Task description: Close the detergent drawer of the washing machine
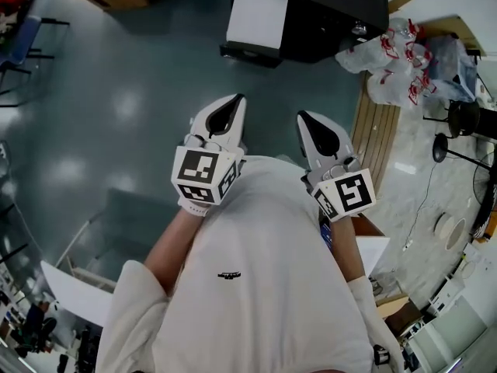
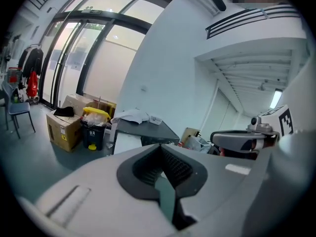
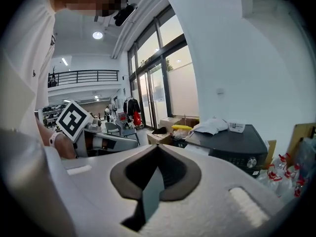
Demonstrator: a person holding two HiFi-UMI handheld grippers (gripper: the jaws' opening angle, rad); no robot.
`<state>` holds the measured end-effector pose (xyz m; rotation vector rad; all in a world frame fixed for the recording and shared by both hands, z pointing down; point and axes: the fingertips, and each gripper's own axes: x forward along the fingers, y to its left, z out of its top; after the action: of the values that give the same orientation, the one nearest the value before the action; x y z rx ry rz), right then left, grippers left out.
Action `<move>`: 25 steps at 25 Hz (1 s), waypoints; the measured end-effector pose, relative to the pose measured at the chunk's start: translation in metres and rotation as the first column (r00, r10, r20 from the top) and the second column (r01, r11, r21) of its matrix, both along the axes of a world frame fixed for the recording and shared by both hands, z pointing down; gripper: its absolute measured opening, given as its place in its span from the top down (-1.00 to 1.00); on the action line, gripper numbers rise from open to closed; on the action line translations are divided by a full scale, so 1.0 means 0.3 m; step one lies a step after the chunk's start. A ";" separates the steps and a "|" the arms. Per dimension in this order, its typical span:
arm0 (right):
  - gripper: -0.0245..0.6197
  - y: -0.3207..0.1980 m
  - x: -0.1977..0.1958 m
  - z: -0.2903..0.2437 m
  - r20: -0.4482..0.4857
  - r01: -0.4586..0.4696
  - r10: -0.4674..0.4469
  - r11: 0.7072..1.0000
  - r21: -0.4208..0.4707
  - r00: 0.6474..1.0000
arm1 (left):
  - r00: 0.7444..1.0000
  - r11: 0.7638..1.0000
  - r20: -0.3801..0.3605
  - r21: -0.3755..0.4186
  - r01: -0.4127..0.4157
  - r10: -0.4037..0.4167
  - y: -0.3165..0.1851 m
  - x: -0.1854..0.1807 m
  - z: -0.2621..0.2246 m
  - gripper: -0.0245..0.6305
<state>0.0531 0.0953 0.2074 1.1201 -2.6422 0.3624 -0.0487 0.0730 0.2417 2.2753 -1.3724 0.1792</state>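
The dark washing machine [image 1: 326, 10] stands across the floor ahead of me, with a white panel [image 1: 257, 15] on its left side. In the right gripper view its front [image 3: 237, 154] shows a round knob; I cannot make out the detergent drawer. Cloth lies on its top [image 2: 132, 115]. My left gripper [image 1: 232, 105] and right gripper [image 1: 311, 120] are held side by side at chest height, well short of the machine. Both are shut with nothing between the jaws, as the left gripper [image 2: 160, 147] and right gripper [image 3: 157, 147] views show.
A cardboard box [image 2: 64, 127] and a bin with a yellow lid [image 2: 94, 127] sit left of the machine. Plastic bags [image 1: 392, 61] and a wooden pallet [image 1: 377, 130] lie to its right. A black stand [image 1: 466, 119] is at the far right.
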 end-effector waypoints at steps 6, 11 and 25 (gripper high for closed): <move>0.91 -0.095 -0.088 -0.023 -0.037 0.010 -0.009 1.000 0.020 0.999 | 1.000 1.000 -0.007 0.002 -0.014 0.014 -0.085 -0.088 0.002 0.88; 0.91 -0.169 -0.121 -0.007 -0.041 0.036 -0.036 0.999 -0.003 0.998 | 1.000 1.000 -0.014 -0.023 -0.008 0.008 -0.137 -0.092 0.022 0.88; 0.91 -0.527 -0.097 0.040 -0.027 0.361 -0.362 0.931 -0.048 0.932 | 0.958 0.954 0.027 -0.090 0.287 -0.286 -0.392 -0.081 0.076 0.88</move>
<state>0.0240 -0.0630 0.2194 0.5980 -2.7188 0.3167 -0.0731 -0.0445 0.2645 1.9755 -1.6460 0.1589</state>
